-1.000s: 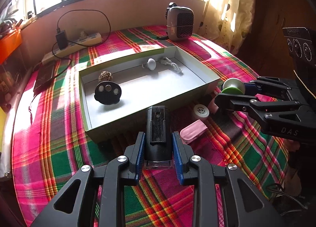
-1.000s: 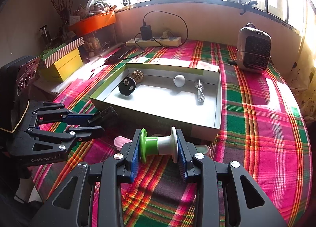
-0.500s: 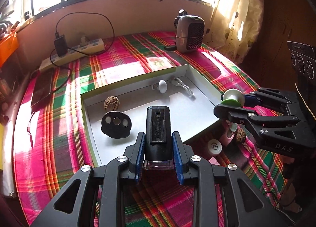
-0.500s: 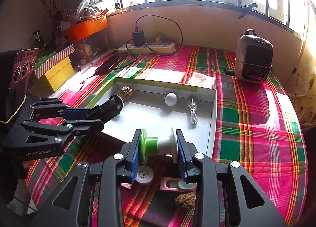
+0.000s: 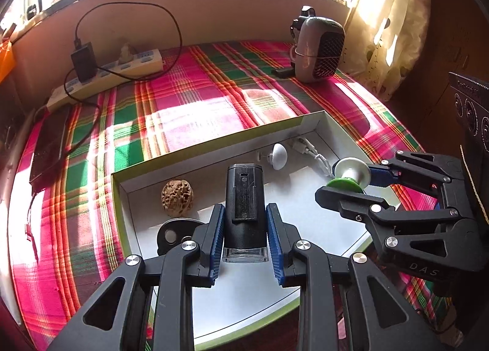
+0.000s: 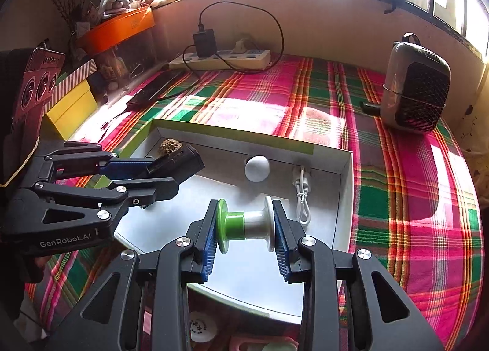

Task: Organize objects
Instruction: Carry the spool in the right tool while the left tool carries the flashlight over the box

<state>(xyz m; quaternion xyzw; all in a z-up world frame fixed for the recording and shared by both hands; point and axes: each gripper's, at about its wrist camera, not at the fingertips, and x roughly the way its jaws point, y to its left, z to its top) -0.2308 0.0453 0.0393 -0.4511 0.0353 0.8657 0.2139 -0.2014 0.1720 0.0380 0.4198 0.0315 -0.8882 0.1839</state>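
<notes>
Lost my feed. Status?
Left gripper shut on black device; right gripper shut on green-white spool. Both over box. Nothing blocking.

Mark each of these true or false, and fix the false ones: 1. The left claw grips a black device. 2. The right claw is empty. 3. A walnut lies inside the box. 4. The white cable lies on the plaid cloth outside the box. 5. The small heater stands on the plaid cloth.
1. True: the left claw is shut on the black device.
2. False: the right claw is shut on a green and white spool.
3. True: the walnut lies in the box, near its far wall.
4. False: the white cable lies inside the box.
5. True: the heater stands on the plaid cloth, beyond the box.
</notes>
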